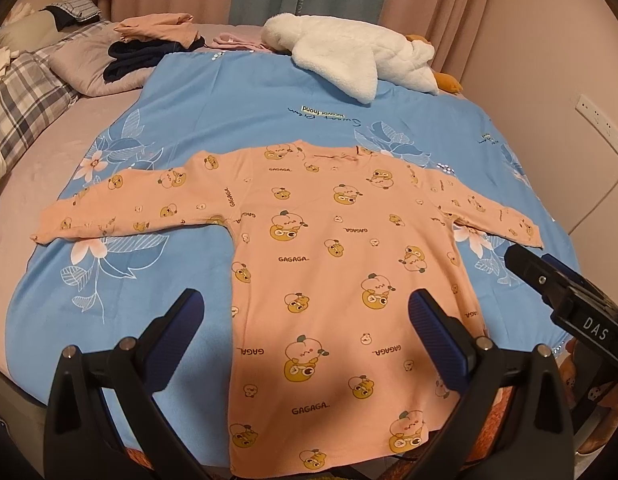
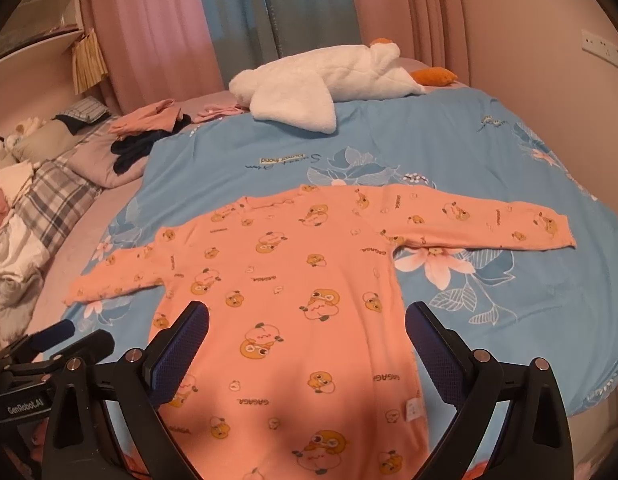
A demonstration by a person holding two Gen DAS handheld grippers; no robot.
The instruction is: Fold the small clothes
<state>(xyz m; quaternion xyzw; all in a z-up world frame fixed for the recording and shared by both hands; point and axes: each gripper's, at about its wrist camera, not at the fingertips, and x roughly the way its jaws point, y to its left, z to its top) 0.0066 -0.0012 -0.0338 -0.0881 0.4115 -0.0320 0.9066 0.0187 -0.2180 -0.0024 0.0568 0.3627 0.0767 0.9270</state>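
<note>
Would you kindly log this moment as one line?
left gripper: open | right gripper: open | pink long-sleeved top: flat, unfolded, sleeves spread | blue floral blanket: beneath

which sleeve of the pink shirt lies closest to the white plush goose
The sleeve on the right-hand side, stretched toward the wall. The white plush goose lies beyond that end; the other sleeve points toward the pillows.

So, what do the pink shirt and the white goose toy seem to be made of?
The pink shirt looks like thin, matte cotton knit, probably jersey: it lies limp and flat with soft creases and a printed cartoon pattern. The white goose toy looks like fluffy plush, likely synthetic fleece: its surface is nubbly and thick, without shine. Neither fibre can be confirmed by sight alone.
</note>
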